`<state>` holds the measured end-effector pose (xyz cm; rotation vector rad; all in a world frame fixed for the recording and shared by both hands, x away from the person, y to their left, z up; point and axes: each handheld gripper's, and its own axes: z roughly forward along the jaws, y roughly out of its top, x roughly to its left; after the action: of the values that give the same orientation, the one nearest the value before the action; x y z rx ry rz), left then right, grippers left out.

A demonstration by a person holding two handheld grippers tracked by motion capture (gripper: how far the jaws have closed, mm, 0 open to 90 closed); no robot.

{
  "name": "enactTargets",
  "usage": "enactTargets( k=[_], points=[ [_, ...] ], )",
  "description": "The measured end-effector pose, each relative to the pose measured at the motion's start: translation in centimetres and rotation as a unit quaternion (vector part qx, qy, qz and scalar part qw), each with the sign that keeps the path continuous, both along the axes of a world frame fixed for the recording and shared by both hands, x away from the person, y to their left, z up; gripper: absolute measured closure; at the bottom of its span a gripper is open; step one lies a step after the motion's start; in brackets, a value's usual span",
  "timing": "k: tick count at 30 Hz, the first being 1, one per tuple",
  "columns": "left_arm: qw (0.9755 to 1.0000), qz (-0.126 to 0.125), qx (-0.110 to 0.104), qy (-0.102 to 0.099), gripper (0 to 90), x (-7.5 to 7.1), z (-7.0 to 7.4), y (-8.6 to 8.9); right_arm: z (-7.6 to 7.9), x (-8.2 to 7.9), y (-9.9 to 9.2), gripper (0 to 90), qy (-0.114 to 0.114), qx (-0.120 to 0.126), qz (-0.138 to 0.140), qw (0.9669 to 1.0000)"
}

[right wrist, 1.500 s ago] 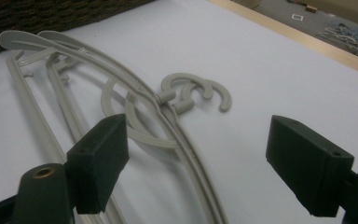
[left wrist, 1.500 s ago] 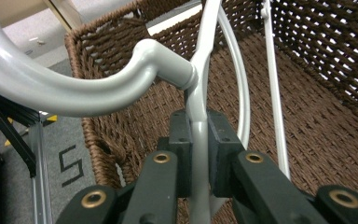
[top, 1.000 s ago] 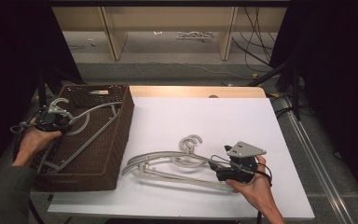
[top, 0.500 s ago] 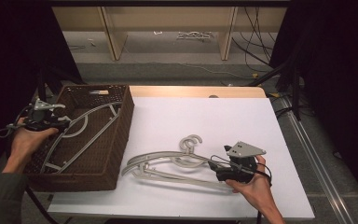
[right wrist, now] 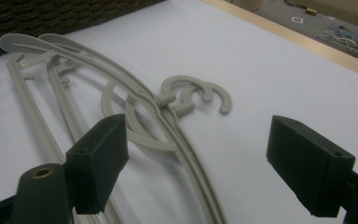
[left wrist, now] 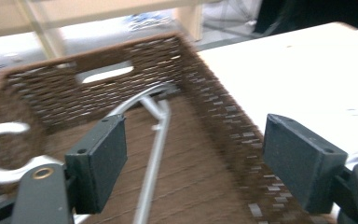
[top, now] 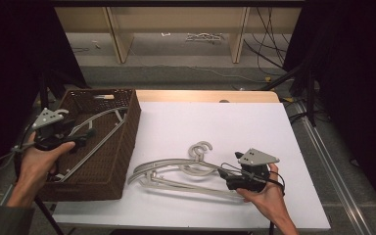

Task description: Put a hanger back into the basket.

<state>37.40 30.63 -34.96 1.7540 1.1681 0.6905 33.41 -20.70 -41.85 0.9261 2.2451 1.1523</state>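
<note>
At far left, the left gripper [top: 85, 133] is held above the brown wicker basket [top: 127, 142], its jaws just opened wide and empty over a grey hanger [top: 95, 128] lying inside. Two more hangers [top: 176, 171] are seen on the white table [top: 215, 122]. The right gripper [top: 227, 180] is spread wide at their ends, gripping nothing.

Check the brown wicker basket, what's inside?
One grey hanger lies in the basket, its bar running diagonally across the floor. The hook end shows at the left in the left gripper view. The near wall hides the floor strip behind it.
</note>
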Motion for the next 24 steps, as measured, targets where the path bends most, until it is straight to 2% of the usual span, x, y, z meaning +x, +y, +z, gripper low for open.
enactTargets(
  k=[1,4,6,7,9,11,12,13,15,17,19,20,21,22,23,24],
  points=[
    [0.9998,-0.008,-0.009,-0.013,21.5,-0.5,0.0,-0.8,0.0,0.0,0.0,21.4,-0.002,0.001,0.002,1.0000],
    [0.9990,-0.025,-0.023,-0.029,21.2,-1.4,0.1,-2.1,0.0,0.0,0.1,21.4,-0.003,0.003,0.002,1.0000],
    [0.9976,-0.038,-0.038,-0.043,20.6,-2.1,0.0,-3.1,0.1,-0.1,0.2,21.4,0.001,0.008,0.003,1.0000],
    [0.9976,-0.038,-0.038,-0.043,20.5,-2.1,0.0,-3.1,0.1,-0.1,0.2,21.4,0.001,0.008,0.003,1.0000],
    [0.9958,-0.058,-0.040,-0.059,20.0,-2.7,-0.2,-4.4,0.1,-0.2,0.2,21.4,-0.008,0.011,0.001,0.9999],
    [0.9955,-0.059,-0.042,-0.061,19.8,-2.9,-0.3,-4.8,0.2,-0.2,0.2,21.4,-0.010,0.013,0.000,0.9999],
    [0.9936,-0.074,-0.048,-0.071,19.3,-3.5,-0.6,-5.7,0.2,-0.2,0.2,21.4,-0.011,0.016,0.000,0.9998],
    [0.9936,-0.074,-0.048,-0.071,19.2,-3.5,-0.6,-5.7,0.2,-0.2,0.2,21.4,-0.011,0.016,0.000,0.9998],
    [0.9921,-0.091,-0.038,-0.077,17.2,-4.2,-1.0,-7.0,0.2,-0.2,0.2,21.1,-0.012,0.019,0.000,0.9998],
    [0.9917,-0.095,-0.039,-0.078,17.0,-4.3,-1.1,-7.3,0.2,-0.2,0.2,20.8,-0.012,0.020,0.001,0.9997],
    [0.9893,-0.112,-0.041,-0.084,16.9,-4.9,-1.5,-8.4,0.2,-0.2,0.2,19.6,-0.016,0.023,0.000,0.9996],
    [0.9882,-0.123,-0.032,-0.084,16.9,-5.5,-1.8,-9.1,0.2,-0.2,0.2,19.4,-0.017,0.026,0.000,0.9995],
    [0.9882,-0.123,-0.032,-0.084,16.9,-5.5,-1.8,-9.1,0.2,-0.2,0.2,19.2,-0.016,0.026,0.000,0.9995],
    [0.9869,-0.133,-0.035,-0.085,16.9,-6.1,-2.2,-9.9,0.2,-0.3,0.2,18.9,-0.017,0.028,-0.001,0.9995],
    [0.9869,-0.133,-0.035,-0.085,16.9,-6.1,-2.2,-9.9,0.2,-0.3,0.2,18.9,-0.017,0.028,-0.001,0.9995],
    [0.9858,-0.140,-0.033,-0.086,16.9,-6.4,-2.5,-10.3,0.2,-0.3,0.2,18.8,-0.015,0.029,-0.002,0.9995]
  ],
)
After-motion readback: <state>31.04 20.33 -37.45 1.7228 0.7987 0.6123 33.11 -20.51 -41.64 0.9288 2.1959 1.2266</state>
